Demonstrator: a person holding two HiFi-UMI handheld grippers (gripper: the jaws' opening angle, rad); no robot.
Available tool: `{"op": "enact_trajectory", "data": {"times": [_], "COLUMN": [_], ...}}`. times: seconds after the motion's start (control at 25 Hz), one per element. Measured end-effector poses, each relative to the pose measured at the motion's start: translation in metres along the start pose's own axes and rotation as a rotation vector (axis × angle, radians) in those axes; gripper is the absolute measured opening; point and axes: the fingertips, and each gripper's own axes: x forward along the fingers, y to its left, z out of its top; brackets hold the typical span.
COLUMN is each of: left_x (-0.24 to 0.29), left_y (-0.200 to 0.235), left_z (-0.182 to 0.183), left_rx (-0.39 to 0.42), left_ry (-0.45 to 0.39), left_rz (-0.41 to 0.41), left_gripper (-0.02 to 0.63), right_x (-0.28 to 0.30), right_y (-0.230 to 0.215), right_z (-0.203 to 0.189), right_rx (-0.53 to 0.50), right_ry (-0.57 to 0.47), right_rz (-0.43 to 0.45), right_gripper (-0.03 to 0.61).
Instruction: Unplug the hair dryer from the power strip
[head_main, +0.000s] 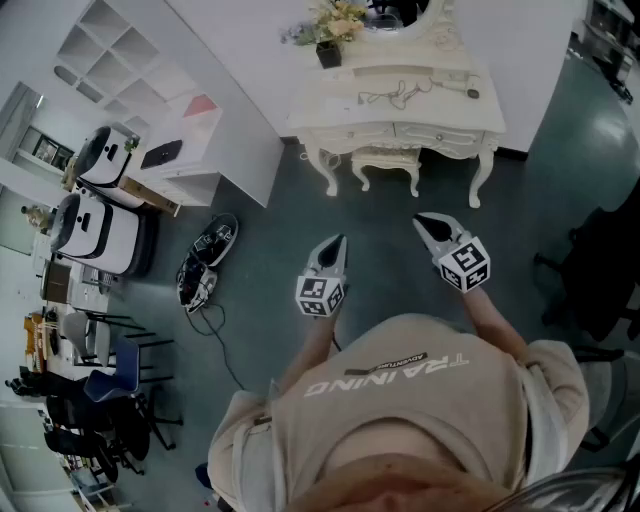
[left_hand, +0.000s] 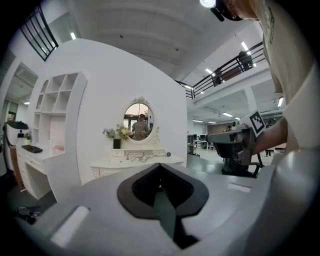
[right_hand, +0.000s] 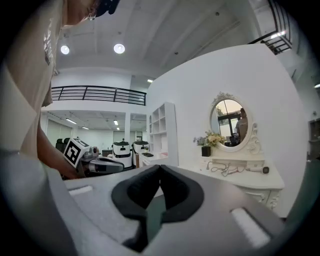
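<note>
A white dressing table stands a few steps ahead of me. On its top lie a pale hair dryer at the right end and a looped dark cable near the middle. No power strip can be made out. The left gripper and the right gripper are held in the air well short of the table, both shut and holding nothing. The left gripper view shows its jaws closed, with the hair dryer far off. The right gripper's jaws are closed too, with the hair dryer beyond them.
A stool is tucked under the table and a flower vase stands on it. A white shelf unit and white machines are at the left. A dark device with a cable lies on the floor. A black chair stands to the right.
</note>
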Motion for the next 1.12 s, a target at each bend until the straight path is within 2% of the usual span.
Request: {"op": "enact_trajectory", "data": {"times": [0.28,0.64,0.88,1.12], "left_x": [0.011,0.034,0.044,0.072], "left_y": [0.023,0.064,0.090,0.112], "left_z": [-0.004,-0.005,-0.033,-0.049], "left_rx": [-0.025,-0.022,-0.036,-0.097], "left_ry": [0.002,0.019,0.063,0.102], "left_rz": [-0.016,-0.101,-0.162,-0.117], "left_gripper": [0.006,0.006,0.006,0.006], "right_x": [0.028,0.070,0.099,0.123], "right_y": [0.008,-0.007,-0.011,-0.044], "right_z": [0.005,-0.001,-0.018,-0.025], "right_rx": [-0.050,-0.010,-0.015,0.022], "right_ry": [0.025,0.025,0.064,0.100], "right_rz": [0.030,-0.064,-0.094,-0.083], "right_gripper": [0.005,0.005,0.005,0.005]}}
